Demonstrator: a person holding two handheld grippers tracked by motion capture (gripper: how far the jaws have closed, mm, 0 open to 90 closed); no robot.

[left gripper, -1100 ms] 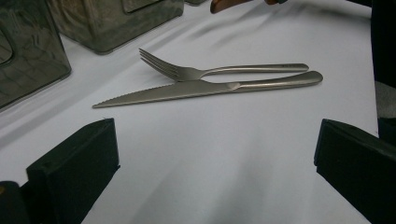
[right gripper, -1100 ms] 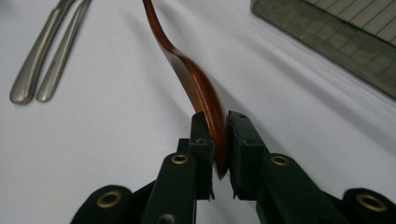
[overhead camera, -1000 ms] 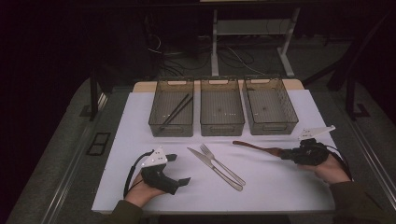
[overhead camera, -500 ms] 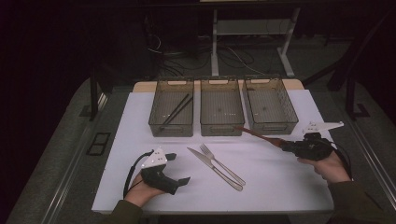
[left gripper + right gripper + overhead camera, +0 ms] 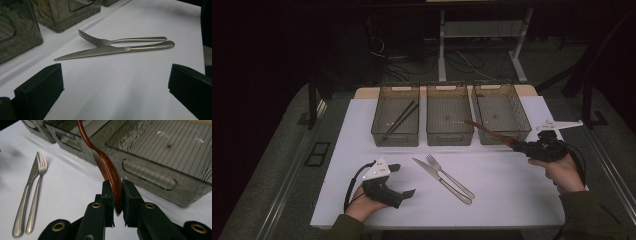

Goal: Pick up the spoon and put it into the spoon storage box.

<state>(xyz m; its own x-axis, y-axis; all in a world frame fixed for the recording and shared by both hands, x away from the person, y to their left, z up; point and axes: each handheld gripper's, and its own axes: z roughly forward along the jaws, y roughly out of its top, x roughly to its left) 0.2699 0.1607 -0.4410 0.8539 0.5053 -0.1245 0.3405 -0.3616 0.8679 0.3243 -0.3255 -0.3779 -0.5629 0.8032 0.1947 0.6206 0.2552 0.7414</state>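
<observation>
The wooden spoon is pinched at its broad end between the jaws of the right tongs, and the grip looks thin: only the edge of the bowl sits between the pads. From there the long handle runs up and away from the tongs, its far end hanging over the near wall of the right-hand basket. The likely trouble is the spoon swivelling or slipping in that narrow hold, since most of its length hangs out ahead of the jaws; a knock of the handle against the basket rim could twist it loose or nudge the basket. Off to the side of the right tongs, on the bench, lie a fork and knife, touching each other. They sit just ahead of the left tongs, which rest on the bench with jaws spread wide and nothing between them.
</observation>
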